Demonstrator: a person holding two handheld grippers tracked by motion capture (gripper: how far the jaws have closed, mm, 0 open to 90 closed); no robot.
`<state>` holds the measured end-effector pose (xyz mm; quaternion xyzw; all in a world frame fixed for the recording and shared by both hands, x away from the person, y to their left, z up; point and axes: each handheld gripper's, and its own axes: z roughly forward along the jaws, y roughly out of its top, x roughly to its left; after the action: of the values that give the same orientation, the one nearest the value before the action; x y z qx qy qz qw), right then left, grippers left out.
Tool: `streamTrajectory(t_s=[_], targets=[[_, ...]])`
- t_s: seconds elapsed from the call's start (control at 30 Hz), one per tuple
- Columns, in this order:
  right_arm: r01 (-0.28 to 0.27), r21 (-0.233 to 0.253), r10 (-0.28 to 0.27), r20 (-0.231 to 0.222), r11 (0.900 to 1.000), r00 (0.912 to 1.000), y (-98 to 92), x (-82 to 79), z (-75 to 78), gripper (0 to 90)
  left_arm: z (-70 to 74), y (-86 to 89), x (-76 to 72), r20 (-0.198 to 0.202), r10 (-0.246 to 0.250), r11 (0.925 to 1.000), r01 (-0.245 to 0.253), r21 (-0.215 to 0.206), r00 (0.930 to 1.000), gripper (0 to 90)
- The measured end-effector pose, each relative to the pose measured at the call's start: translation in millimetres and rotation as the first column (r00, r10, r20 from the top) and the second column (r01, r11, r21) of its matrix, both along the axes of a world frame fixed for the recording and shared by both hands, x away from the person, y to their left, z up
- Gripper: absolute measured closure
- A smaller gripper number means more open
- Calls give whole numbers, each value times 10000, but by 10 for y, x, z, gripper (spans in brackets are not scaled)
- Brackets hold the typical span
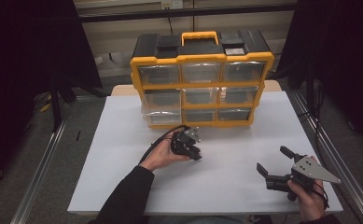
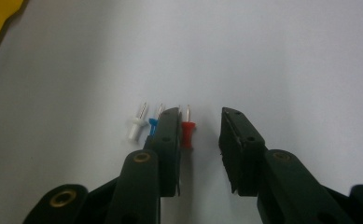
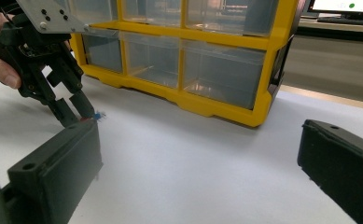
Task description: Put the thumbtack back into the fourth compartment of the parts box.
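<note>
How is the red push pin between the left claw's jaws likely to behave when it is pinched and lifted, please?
The red push pin looks tiny and probably very light, so lifting should take little force. Its rounded plastic body may roll or slip sideways as the left claw shuts. The thin metal point looks stiff and sharp. The blue pin lies close and could get nudged.

High overhead view, two close table-level views

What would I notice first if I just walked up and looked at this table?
Probably the big yellow drawer box with see-through drawers, standing at the far side of the white table. Next, the left hand-held gripper pointing down in front of that box, open, with a red push pin between its jaws and a blue push pin and a white push pin just beside it. The right hand-held gripper waits open near the table's right edge.
</note>
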<state>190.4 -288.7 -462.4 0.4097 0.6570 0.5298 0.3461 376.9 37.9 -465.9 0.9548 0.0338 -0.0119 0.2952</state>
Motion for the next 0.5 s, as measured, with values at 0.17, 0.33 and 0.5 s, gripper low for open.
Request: streamTrajectory(t_s=[0.17,0.33,0.5], targets=[[-9,-10,9,22,10000,10000,0,0,0,0,-3,-4,5,-135,-5,10000,4,-58,9999,711],[-52,-22,52,15,10000,10000,-2,-1,0,0,7,-19,13,-144,-33,10000,34,59,9999,729],[-58,6,58,9,10000,10000,-4,-2,-1,0,20,-22,22,-205,-39,9997,44,230,9998,765]])
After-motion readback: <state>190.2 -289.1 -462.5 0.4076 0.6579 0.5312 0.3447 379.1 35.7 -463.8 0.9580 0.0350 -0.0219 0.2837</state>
